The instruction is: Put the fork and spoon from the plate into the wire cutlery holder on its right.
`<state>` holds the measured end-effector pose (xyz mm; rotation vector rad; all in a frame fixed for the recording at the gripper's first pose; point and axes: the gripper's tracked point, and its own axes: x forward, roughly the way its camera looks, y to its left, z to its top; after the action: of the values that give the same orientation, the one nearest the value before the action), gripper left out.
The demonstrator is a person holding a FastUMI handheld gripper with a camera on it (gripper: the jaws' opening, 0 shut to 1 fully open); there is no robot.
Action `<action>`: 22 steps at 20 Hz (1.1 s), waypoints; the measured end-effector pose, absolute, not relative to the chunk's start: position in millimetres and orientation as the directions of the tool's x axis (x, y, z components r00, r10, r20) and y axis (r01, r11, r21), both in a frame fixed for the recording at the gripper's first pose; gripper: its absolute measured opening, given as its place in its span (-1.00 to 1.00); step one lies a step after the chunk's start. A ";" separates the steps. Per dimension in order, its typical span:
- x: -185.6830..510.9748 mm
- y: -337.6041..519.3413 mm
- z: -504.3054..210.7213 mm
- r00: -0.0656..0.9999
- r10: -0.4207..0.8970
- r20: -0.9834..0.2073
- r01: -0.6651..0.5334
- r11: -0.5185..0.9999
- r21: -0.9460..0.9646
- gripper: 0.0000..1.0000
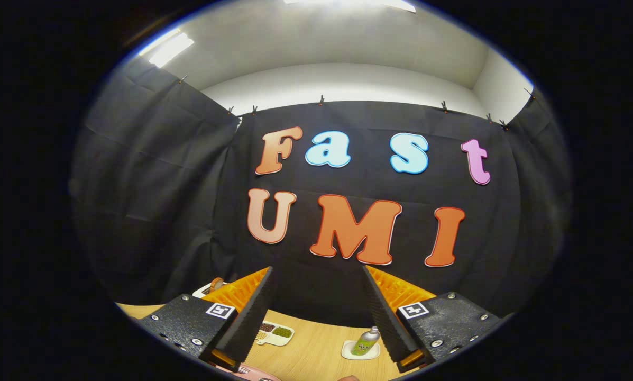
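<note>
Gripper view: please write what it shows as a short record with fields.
claw: open, fingers apart, holding nothing
table: light wood, below the fingers
small divided dish: between the fingers, beside one finger, dark and green fillings
green bottle: on a white coaster, next to the other finger
pink plate edge: nearest, partly visible

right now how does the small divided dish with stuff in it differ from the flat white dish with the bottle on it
The small white divided dish has compartments holding brownish and green bits; the flat white dish carries one green-labelled metal bottle, standing tilted in this view. The divided dish lies beside one finger of the open tool, the flat dish by the other. Both are white and rest on the wooden table.
</note>
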<state>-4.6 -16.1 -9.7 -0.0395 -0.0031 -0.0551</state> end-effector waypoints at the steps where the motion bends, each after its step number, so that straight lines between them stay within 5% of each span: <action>1: -5.9 -19.9 -8.5 0.997 -0.073 0.007 0.073 0.997 -0.037 0.93; 6: -14.4 -29.1 -27.9 0.992 -0.121 -0.033 0.120 0.992 -0.027 0.93; 22: -64.0 43.0 -241.7 0.819 -0.035 -0.573 0.056 0.998 0.020 0.94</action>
<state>-64.0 43.0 -241.7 0.0364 0.6091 -0.0485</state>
